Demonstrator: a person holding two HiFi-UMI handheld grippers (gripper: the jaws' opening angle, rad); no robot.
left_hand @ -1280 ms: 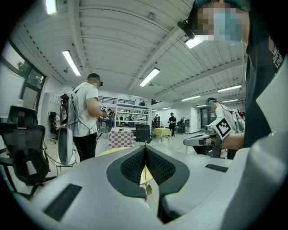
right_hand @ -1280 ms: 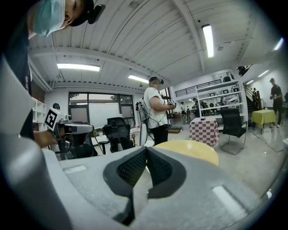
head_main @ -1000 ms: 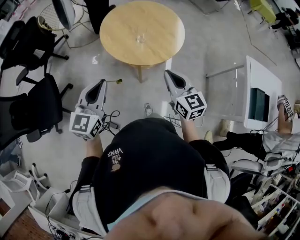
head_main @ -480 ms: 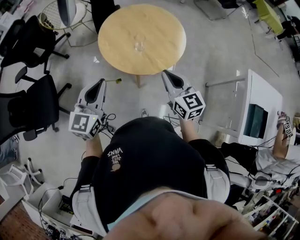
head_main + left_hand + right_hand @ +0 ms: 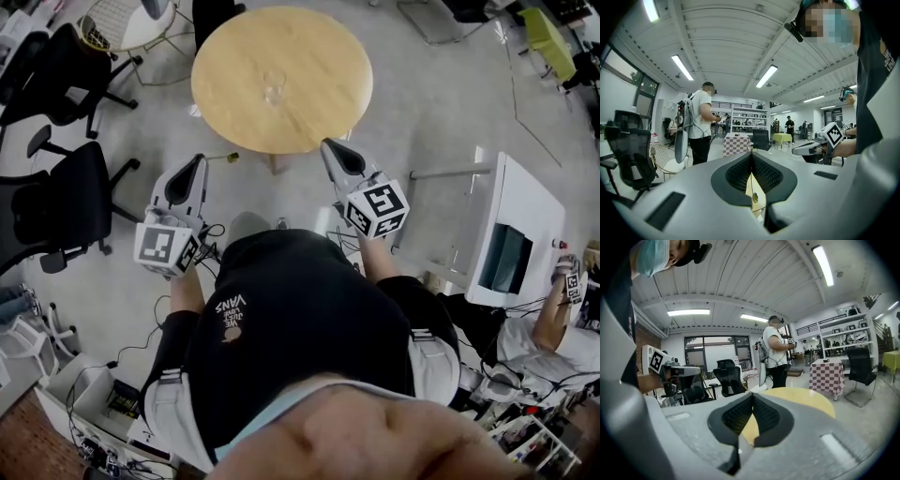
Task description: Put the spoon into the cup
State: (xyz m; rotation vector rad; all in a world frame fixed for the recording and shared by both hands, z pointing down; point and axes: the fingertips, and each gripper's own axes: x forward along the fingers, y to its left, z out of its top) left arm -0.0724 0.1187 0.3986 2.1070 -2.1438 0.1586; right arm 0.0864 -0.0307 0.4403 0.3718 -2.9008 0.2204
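Far L: black office chairs (image 5: 66,202) on the grey floor. Next, my left gripper (image 5: 199,159), marker cube toward my body, tip pointing at the table. In the left gripper view (image 5: 751,164) the ribbed pads are pressed together. A thin stick w/ a yellow-green end juts from the tip toward the R: the spoon (image 5: 228,158), pinched there as far as I can tell. It shows as a fine line w/ a small round blob (image 5: 754,197) in the wedge below the pads.

Ctr: round wooden table (image 5: 309,112), clear cup (image 5: 274,89) upright near its middle, well apart from both tips.

R of that, my right gripper (image 5: 328,145), tip at the table's near edge. Its jaws (image 5: 752,401) are closed on each other, nothing btwn them, table top (image 5: 811,401) beyond.

Far R: white desk (image 5: 539,187).
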